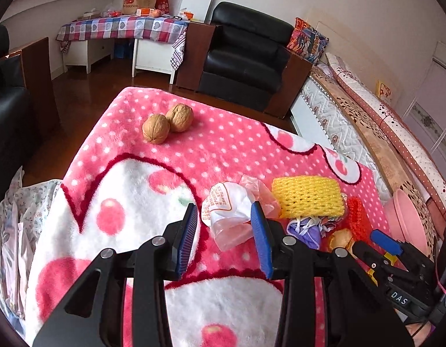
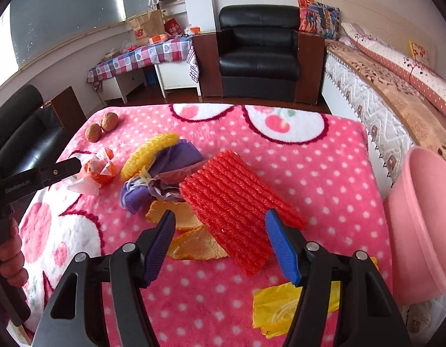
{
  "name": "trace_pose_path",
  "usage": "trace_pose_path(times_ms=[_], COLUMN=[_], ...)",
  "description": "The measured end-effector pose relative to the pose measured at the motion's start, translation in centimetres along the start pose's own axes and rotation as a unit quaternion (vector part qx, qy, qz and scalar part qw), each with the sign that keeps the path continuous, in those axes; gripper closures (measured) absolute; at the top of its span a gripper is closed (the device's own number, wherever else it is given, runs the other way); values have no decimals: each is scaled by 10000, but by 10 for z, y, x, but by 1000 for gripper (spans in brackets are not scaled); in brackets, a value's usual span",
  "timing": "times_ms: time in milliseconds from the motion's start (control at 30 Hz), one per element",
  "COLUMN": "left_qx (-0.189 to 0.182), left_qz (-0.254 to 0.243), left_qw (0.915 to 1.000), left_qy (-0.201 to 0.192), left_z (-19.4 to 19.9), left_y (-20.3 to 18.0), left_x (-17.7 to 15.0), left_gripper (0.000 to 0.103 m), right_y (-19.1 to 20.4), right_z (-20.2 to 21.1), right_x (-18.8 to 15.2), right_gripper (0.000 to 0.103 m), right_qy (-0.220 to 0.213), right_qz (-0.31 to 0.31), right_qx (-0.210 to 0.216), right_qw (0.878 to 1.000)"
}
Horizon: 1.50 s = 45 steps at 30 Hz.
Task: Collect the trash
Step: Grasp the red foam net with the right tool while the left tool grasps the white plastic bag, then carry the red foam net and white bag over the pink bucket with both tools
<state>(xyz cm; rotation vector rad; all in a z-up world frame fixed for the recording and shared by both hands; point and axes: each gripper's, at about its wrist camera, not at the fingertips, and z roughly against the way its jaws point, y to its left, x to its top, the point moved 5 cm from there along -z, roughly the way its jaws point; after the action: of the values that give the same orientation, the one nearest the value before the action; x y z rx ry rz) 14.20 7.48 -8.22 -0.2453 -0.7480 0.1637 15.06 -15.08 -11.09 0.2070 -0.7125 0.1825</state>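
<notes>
My left gripper [image 1: 224, 212] is open, its fingers on either side of a crumpled white and pink plastic wrapper [image 1: 230, 211] on the pink blanket [image 1: 217, 150]; the wrapper also shows in the right wrist view [image 2: 92, 170]. My right gripper [image 2: 221, 217] is open above a red foam net [image 2: 237, 202] and orange peel [image 2: 191, 243]. A yellow foam net [image 1: 309, 196] [image 2: 153, 151], a purple cloth bundle [image 2: 153, 185] and a yellow plastic bag [image 2: 278, 306] lie nearby.
Two walnuts [image 1: 168, 123] [image 2: 101, 125] sit at the blanket's far left. A pink basin [image 2: 422, 219] stands at the right edge, also in the left wrist view [image 1: 408, 219]. A black armchair [image 2: 259, 55], a bed [image 2: 396, 92] and a checked table [image 2: 142, 57] are beyond.
</notes>
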Motion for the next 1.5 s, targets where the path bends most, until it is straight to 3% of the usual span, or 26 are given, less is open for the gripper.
trace_pose_path(times_ms=[133,167,200,433,900,1500], left_qx=[-6,-4,-16,-69,-482,-1016], left_qz=[-67,-77,-92,-148,-300,-791], left_qw=[10000,10000,10000,9998,9969,9877], left_qy=[23,12,24,-101,-545,-882], left_z=[-2,-2,-2,11,68,108], left_y=[-3,-4,-4,-12,-40,-103], left_x=[-3,-3,-4,-7,-11,-21], left_gripper=[66,76,78,82,82,82], right_y=[-6,-8,-9,-11,-6,-25], right_z=[-6,-6,-5,10,81,157], right_x=[-2,-2,-2,-4,-14,-23], right_gripper=[57,59,63,87,90,90], right_qy=[81,84,73,-60,-486,-1033], right_qz=[-107,-145,-189,-427,-794,-1133], right_qx=[-24,-14,13,194,596,502], right_qw=[9999,9999,9998,9989,9939,9869])
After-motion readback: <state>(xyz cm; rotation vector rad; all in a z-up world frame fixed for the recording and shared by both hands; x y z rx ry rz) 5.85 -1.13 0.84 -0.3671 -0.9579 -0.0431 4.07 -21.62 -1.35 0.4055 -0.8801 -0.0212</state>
